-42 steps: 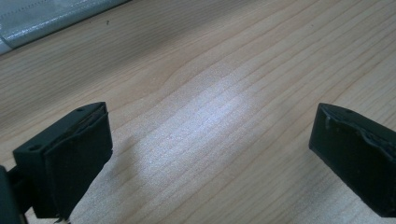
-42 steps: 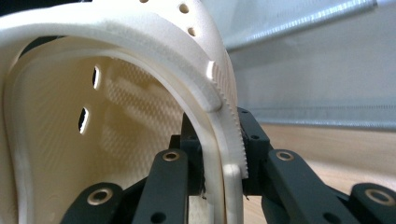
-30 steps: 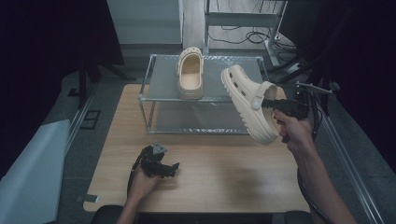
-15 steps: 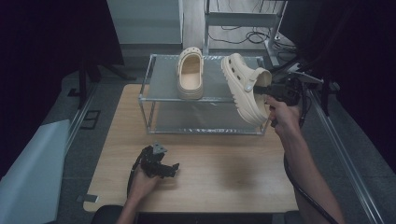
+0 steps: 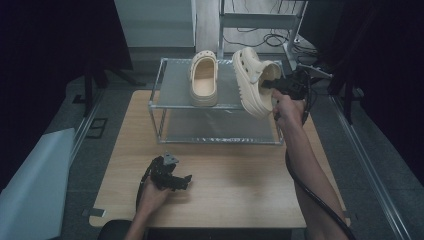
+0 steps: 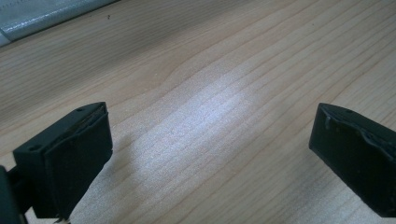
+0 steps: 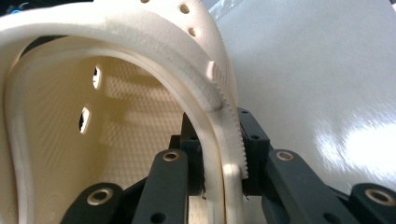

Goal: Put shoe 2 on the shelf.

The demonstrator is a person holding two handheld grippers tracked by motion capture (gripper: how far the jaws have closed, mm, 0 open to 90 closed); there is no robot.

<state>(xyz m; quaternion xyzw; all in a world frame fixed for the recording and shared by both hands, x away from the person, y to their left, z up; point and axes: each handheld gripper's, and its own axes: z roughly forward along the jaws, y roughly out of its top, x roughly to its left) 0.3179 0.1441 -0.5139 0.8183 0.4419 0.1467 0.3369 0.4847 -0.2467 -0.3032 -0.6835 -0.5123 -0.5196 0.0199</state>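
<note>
The cream clog (image 5: 252,82) hangs in the air over the right end of the wire shelf (image 5: 172,67), tilted on its side with its sole facing left and its opening facing the right gripper (image 5: 276,86). Its long axis runs from far to near, roughly parallel to the second clog (image 5: 203,78), which lies flat and upright on the shelf's top tier just to the left. The right gripper is clamped on the held clog's rim, one jaw inside the opening and one outside. To rest beside its mate, I judge the clog must roll sole-down. The left gripper (image 5: 172,179) lies low on the wooden counter (image 5: 240,170), well apart from the shelf, jaws wide and holding nothing.
</note>
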